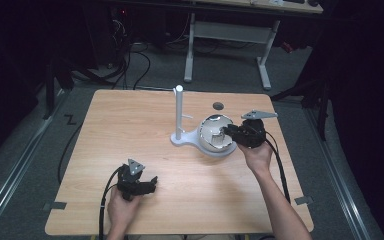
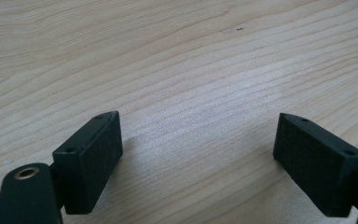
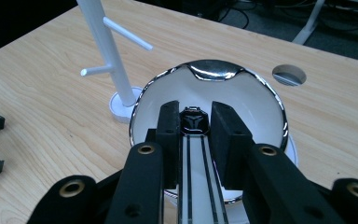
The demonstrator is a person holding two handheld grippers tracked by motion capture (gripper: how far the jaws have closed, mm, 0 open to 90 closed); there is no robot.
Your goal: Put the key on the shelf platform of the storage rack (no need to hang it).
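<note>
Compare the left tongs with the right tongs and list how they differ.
Opening: the left tongs stand wide open; the right tongs are closed narrow.
Load: the left tongs hold nothing, with bare table between them; the right tongs clamp a white strip with black lines over the chrome-rimmed bowl.
Place: the left tongs sit near the table's front edge, the right tongs farther back.
Both have black block pads.

Glossy chrome-rimmed bowl point(image 3: 168, 77), matt wood-grain table point(image 1: 130, 130)
</note>
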